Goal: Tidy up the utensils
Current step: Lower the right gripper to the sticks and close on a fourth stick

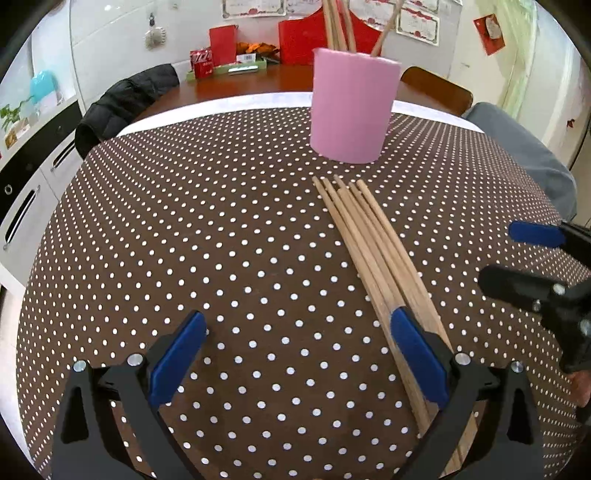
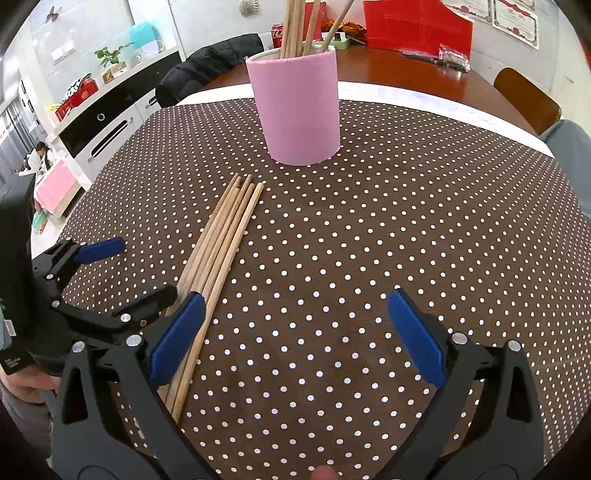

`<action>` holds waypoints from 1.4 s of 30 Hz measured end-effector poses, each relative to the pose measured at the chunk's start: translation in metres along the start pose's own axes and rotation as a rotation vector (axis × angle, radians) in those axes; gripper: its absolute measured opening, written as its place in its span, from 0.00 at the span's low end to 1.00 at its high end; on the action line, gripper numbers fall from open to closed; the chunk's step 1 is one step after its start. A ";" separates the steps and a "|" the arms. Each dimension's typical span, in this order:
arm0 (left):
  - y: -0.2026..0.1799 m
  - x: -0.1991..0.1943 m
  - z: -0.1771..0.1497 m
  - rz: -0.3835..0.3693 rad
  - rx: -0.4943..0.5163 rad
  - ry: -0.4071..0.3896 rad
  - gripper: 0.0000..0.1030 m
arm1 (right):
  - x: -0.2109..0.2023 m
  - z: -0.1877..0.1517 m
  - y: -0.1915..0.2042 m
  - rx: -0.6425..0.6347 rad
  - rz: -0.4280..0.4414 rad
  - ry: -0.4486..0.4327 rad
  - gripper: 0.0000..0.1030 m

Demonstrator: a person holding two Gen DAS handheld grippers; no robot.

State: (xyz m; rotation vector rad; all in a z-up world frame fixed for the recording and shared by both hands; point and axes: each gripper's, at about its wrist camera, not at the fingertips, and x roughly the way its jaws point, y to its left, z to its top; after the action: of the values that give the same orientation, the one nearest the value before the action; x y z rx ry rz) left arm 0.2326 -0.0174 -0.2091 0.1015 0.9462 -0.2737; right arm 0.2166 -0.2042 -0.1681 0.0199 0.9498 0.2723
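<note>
Both the left gripper (image 1: 297, 354) and right gripper (image 2: 295, 332) hover with jaws spread, empty. Loose chopsticks (image 1: 373, 251) lie at 6 o'clock of the pink holder (image 1: 351, 107); bare dotted tablecloth (image 1: 184, 221) surrounds them. The red carton (image 1: 202, 62) print is probably unreadable.

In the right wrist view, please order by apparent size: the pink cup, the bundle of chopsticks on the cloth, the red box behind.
1. Bundle of chopsticks, longest.
2. Pink cup.
3. Red box, farther away, so uncertain.
</note>
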 end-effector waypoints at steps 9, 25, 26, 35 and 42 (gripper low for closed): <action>0.002 -0.007 -0.004 0.026 -0.013 0.023 0.96 | 0.009 -0.004 0.012 -0.020 0.022 0.024 0.94; -0.003 -0.020 0.003 0.011 -0.010 0.005 0.96 | 0.005 -0.013 0.007 -0.021 0.026 0.033 0.94; -0.001 -0.022 0.004 0.013 -0.010 0.004 0.96 | 0.005 -0.014 0.008 -0.025 0.028 0.035 0.94; 0.009 -0.023 -0.005 -0.032 -0.072 0.007 0.96 | 0.008 -0.019 0.021 -0.056 0.035 0.045 0.94; -0.005 -0.024 -0.005 -0.003 -0.008 0.004 0.96 | 0.005 -0.022 0.013 -0.041 0.033 0.043 0.94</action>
State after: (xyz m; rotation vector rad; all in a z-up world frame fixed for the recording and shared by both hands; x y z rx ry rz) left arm 0.2140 -0.0164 -0.1926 0.0937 0.9515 -0.2728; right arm 0.1988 -0.1925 -0.1830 -0.0078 0.9871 0.3237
